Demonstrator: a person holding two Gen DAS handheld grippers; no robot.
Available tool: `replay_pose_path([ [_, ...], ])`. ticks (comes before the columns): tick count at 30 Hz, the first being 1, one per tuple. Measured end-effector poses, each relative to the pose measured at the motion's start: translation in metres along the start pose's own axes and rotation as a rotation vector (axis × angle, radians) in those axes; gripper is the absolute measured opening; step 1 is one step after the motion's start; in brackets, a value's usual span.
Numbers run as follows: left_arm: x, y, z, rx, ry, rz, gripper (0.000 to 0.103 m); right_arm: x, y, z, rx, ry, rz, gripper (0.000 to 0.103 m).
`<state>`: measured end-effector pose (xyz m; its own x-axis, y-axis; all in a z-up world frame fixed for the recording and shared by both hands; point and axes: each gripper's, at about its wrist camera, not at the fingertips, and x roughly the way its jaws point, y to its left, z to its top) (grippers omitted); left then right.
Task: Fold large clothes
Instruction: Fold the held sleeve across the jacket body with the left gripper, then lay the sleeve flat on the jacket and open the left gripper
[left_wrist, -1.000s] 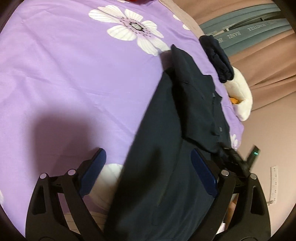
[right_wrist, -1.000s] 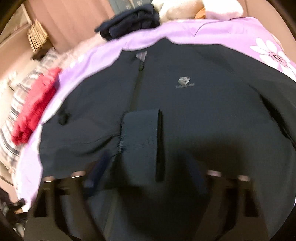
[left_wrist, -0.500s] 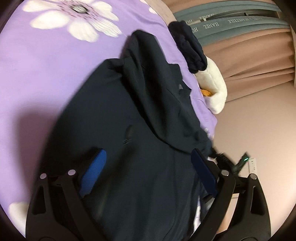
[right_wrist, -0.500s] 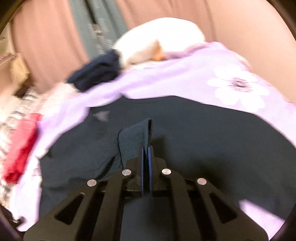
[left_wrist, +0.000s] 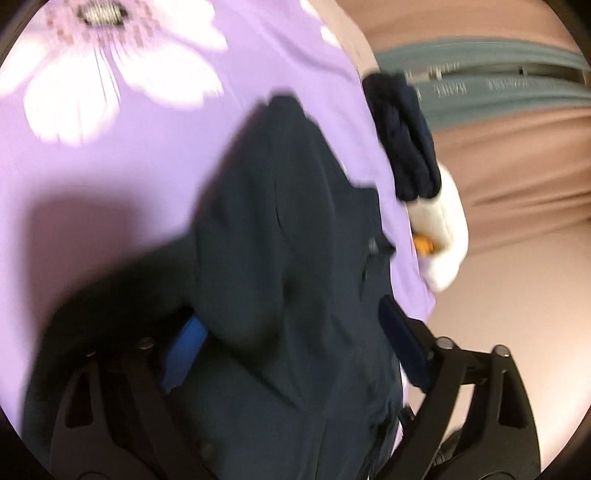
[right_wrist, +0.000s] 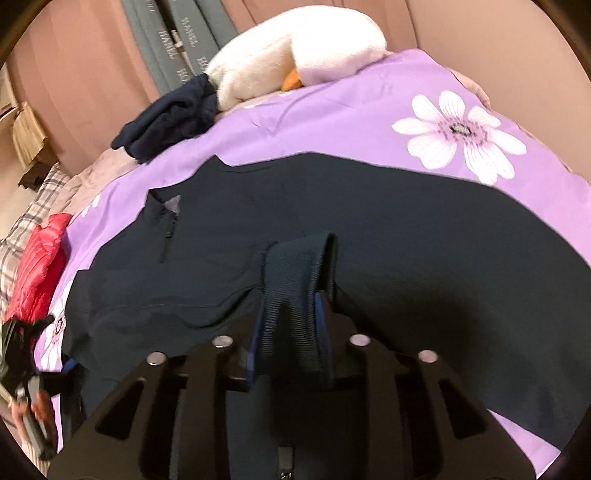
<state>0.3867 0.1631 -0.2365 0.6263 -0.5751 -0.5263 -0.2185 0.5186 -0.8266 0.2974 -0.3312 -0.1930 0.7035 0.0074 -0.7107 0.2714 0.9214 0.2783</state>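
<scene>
A dark navy zip jacket (right_wrist: 424, 236) lies spread on the purple flowered bedcover (right_wrist: 332, 122). My right gripper (right_wrist: 290, 332) is shut on the jacket's ribbed sleeve cuff (right_wrist: 295, 280) and holds it over the jacket's chest. In the left wrist view the same jacket (left_wrist: 295, 258) fills the middle. My left gripper (left_wrist: 291, 343) is open, its blue pads either side of the cloth, low over the jacket's body.
A folded navy garment (right_wrist: 170, 114) and a white plush toy (right_wrist: 295, 55) sit at the far edge of the bed. A red garment (right_wrist: 37, 266) lies at the left on plaid bedding. Curtains hang behind.
My right gripper closed on the sleeve cuff and lifted it back over the jacket. My left gripper moved from the bedcover onto the jacket and stayed open.
</scene>
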Motion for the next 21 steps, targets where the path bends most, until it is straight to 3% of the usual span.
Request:
replay_pose_path([
  [4, -0.025, 0.017, 0.019, -0.05, -0.089, -0.003, 0.081, -0.008, 0.013, 0.0, -0.068, -0.022, 0.029, 0.039],
  [7, -0.029, 0.036, 0.023, -0.108, -0.074, 0.004, 0.081, 0.002, 0.026, -0.008, -0.132, 0.018, 0.004, 0.039],
  [10, -0.041, 0.036, 0.022, -0.038, -0.066, 0.047, 0.083, 0.001, 0.034, -0.013, -0.143, 0.004, -0.014, 0.039],
  [13, -0.055, 0.021, 0.023, 0.085, -0.083, 0.159, 0.086, -0.009, 0.043, -0.009, -0.169, -0.049, -0.017, 0.039],
  [17, -0.071, -0.02, 0.012, 0.302, -0.1, 0.228, 0.085, -0.009, 0.068, -0.004, -0.262, -0.065, 0.028, 0.039],
  [19, -0.058, -0.059, -0.007, 0.502, -0.095, 0.311, 0.084, 0.001, 0.085, -0.005, -0.308, -0.042, 0.039, 0.039],
  [21, -0.038, -0.082, -0.026, 0.636, -0.068, 0.366, 0.084, 0.012, 0.1, -0.007, -0.348, -0.018, 0.038, 0.039],
])
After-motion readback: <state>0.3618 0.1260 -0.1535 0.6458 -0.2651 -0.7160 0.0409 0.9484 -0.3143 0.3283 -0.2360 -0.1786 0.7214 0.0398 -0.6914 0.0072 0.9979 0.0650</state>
